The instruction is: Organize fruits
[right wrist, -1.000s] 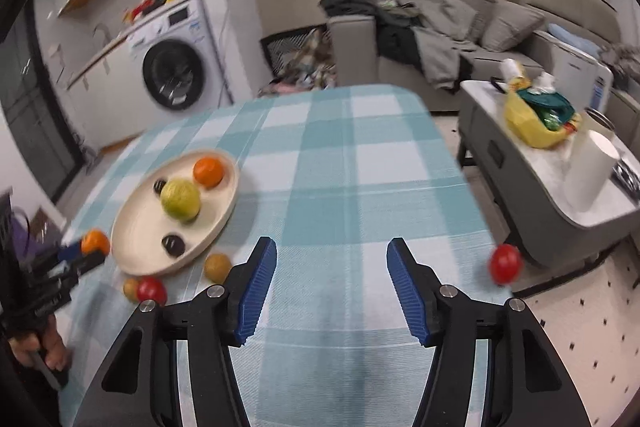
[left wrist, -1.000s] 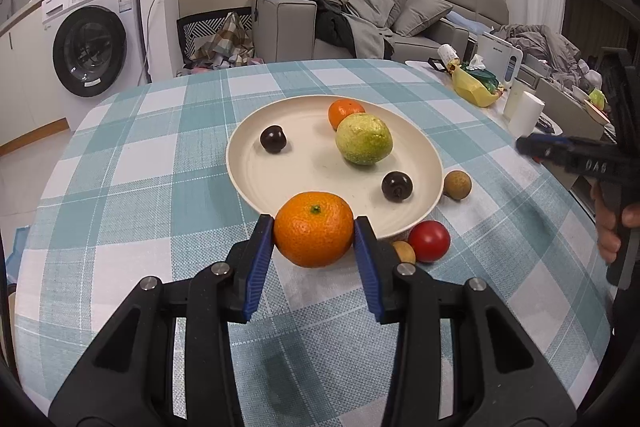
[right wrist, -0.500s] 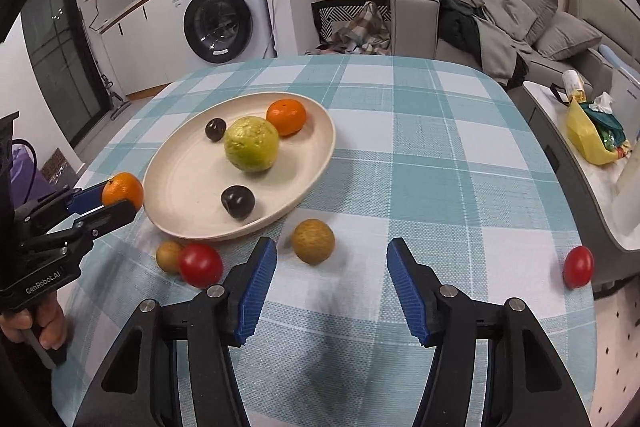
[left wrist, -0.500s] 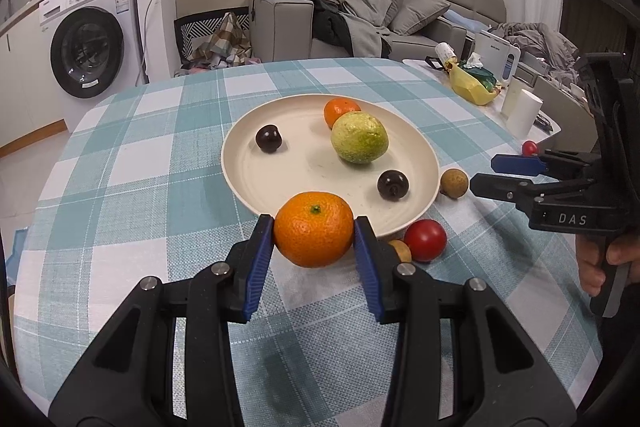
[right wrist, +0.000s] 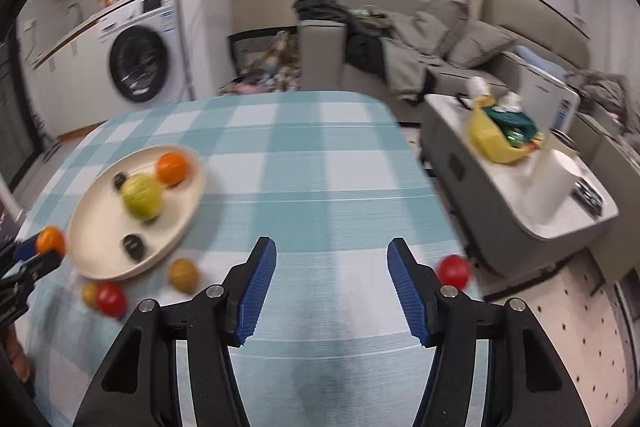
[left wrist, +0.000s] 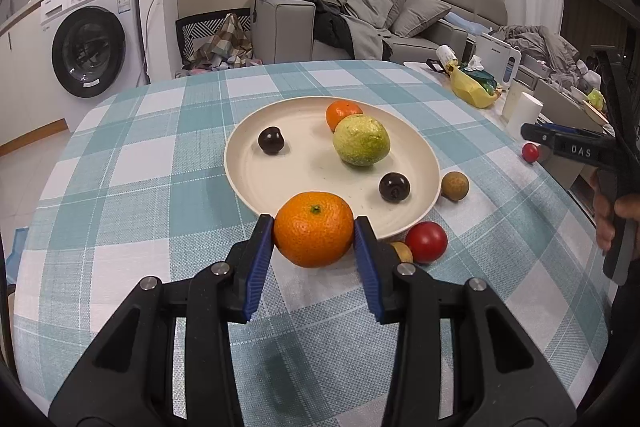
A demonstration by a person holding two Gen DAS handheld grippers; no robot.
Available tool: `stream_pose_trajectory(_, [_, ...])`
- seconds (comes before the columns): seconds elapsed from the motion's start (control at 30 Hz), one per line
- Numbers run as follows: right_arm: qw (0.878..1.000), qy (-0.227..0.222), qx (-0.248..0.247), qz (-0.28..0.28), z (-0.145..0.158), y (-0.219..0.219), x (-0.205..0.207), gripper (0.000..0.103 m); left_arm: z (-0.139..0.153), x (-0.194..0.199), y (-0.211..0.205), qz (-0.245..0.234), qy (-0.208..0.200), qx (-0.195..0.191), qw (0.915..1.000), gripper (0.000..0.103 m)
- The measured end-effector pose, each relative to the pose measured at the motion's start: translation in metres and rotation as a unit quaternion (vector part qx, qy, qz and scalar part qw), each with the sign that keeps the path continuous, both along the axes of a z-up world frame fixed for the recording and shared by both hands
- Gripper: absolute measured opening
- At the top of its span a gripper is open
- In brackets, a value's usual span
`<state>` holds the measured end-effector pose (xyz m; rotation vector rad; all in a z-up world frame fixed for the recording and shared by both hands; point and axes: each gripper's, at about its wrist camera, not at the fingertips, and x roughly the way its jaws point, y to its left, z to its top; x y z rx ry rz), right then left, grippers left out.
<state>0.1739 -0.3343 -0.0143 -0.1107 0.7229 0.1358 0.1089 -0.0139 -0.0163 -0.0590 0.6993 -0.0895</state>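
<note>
so, nearest the left wrist camera, the left gripper (left wrist: 314,233) is clamped on a mandarin (left wrist: 314,229), blue pads against both its sides, hanging just short of the near rim of the cream plate (left wrist: 240,163). over the last second that hold and that spot have hardly altered, so the mandarin is not yet delivered. the change is on the other side: the right gripper (right wrist: 331,281), its jaws spread wide with nothing between them, has swung off the loose fruit it faced half a second ago and now points at bare checked cloth (right wrist: 320,187), with the lone red fruit (right wrist: 453,271) at the table's edge just off its right finger. my guess is that this one is its next target.

beside the plate's near right rim lie a red tomato (left wrist: 426,241), a small yellowish fruit (left wrist: 401,251) half hidden behind the left gripper's finger, and a brown round fruit (left wrist: 455,186). on the plate sit two dark fruits (left wrist: 271,141), a green one (left wrist: 361,145) and, behind it and partly covered, another orange (left wrist: 339,113).

the right wrist view is smeared by motion, so the fruit there reads only as coloured blobs, and i cannot tell whether the lone red fruit rests on the cloth or just past the edge.
</note>
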Motion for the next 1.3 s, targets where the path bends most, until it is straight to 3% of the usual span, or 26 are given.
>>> stream_pose_trajectory(0.23, [0.998, 0.016, 0.011, -0.064, -0.01, -0.046, 0.02, 0.074, -0.001, 0.0, 0.001, 0.0, 0.003, -0.002, 1.0, 0.037])
stream_pose_trajectory(0.53, [0.989, 0.066, 0.076, -0.113, -0.03, -0.089, 0.039, 0.074, -0.001, 0.0, 0.001, -0.001, 0.003, -0.002, 1.0, 0.037])
stream_pose_trajectory(0.67, [0.987, 0.077, 0.082, -0.114, -0.036, -0.093, 0.042, 0.06, -0.003, 0.001, 0.002, 0.0, 0.006, -0.002, 1.0, 0.037])
stream_pose_trajectory(1.03, [0.988, 0.089, 0.05, -0.113, -0.044, -0.089, 0.049, 0.04, -0.004, 0.003, 0.003, 0.0, 0.005, -0.006, 1.0, 0.037])
stream_pose_trajectory(1.1, [0.989, 0.088, 0.047, -0.114, -0.044, -0.089, 0.049, 0.029, -0.004, 0.003, 0.003, 0.001, 0.005, -0.004, 1.0, 0.037])
stream_pose_trajectory(1.3, [0.991, 0.078, 0.054, -0.094, -0.039, -0.081, 0.044, 0.028, -0.001, 0.01, 0.006, 0.005, 0.004, -0.006, 1.0, 0.037])
